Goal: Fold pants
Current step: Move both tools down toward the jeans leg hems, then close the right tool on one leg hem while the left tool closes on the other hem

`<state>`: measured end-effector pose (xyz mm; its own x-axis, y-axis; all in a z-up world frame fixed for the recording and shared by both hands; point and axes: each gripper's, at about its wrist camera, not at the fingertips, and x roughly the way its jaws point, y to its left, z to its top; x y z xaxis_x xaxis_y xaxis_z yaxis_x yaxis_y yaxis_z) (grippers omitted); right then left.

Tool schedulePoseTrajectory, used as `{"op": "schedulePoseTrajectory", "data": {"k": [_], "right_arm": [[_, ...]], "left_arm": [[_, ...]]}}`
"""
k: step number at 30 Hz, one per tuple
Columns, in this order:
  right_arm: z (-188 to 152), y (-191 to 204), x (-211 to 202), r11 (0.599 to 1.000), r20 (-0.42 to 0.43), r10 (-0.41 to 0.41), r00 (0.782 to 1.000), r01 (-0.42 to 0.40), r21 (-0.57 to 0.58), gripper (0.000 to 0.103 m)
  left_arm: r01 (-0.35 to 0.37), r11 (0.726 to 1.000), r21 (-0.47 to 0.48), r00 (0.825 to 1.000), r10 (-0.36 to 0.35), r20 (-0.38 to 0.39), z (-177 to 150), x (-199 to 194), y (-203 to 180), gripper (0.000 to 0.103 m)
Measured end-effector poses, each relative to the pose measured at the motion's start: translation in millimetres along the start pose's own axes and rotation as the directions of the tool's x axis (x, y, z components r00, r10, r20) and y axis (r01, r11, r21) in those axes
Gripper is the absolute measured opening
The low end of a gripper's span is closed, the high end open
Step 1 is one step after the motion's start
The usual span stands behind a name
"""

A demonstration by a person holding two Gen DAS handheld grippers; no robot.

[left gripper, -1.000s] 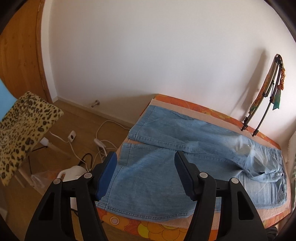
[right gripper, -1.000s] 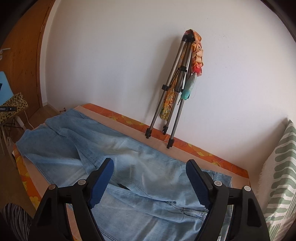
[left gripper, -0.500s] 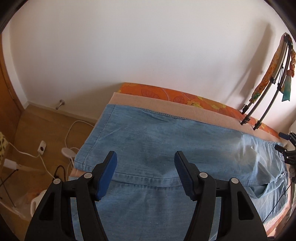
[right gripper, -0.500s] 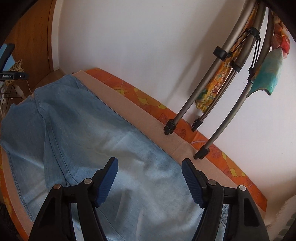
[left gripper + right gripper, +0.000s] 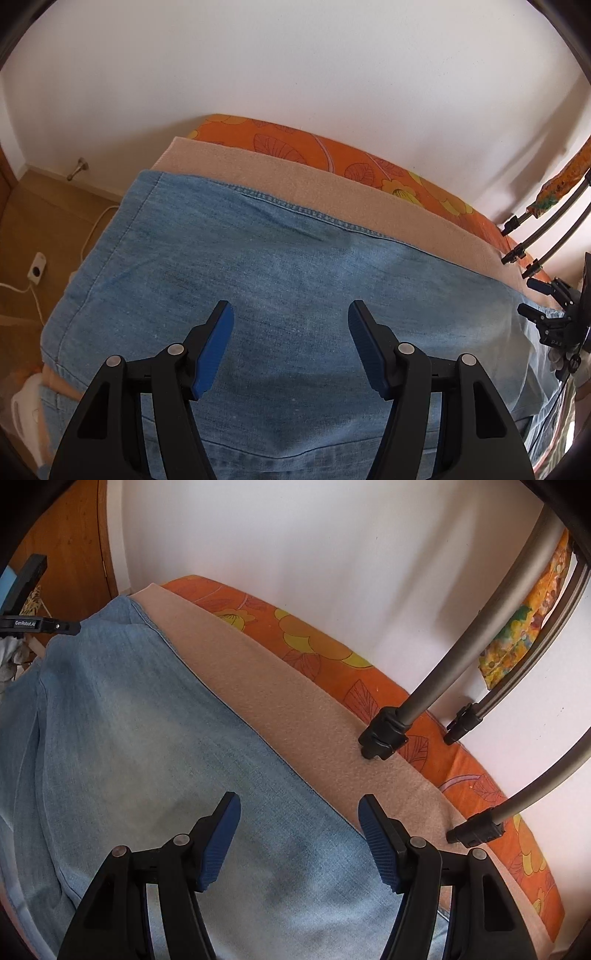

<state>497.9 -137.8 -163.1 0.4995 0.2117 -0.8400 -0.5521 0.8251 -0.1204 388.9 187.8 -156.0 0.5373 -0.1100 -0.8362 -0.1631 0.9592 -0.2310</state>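
Left wrist view: the pants (image 5: 280,280) are being shown spread flat on the bed (image 5: 332,158), long axis running left-right, far seam lying ahead of the released, empty left gripper (image 5: 291,314) and right gripper (image 5: 300,805).

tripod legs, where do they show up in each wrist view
Left wrist view: the tripod legs sit at the far right edge, small, their feet at the mattress edge by the wall.
Right wrist view: the tripod legs fill the upper right, large; the nearest foot stands on the beige blanket.
Shared landmark: the orange floral mattress strip running along the white wall, beyond the jeans.
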Motion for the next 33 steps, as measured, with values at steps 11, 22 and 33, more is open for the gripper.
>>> {"op": "schedulePoseTrajectory", "data": {"k": [11,22,33], "right_arm": [[6,4,34,0.998,-0.040,0.066,0.997,-0.067,-0.017,0.064],[-5,31,-12,0.995,0.027,0.072,0.997,-0.070,-0.074,0.005],[-51,105,-92,0.966,0.219,-0.035,0.975,0.090,-0.242,0.004]], "left_arm": [[-0.031,0.999,-0.014,0.999,0.030,-0.029,-3,20,9,0.064],[0.014,0.984,-0.177,0.998,-0.024,-0.055,37,18,15,0.069],[0.056,0.966,-0.253,0.988,-0.091,-0.128,63,49,-25,0.072]]}}
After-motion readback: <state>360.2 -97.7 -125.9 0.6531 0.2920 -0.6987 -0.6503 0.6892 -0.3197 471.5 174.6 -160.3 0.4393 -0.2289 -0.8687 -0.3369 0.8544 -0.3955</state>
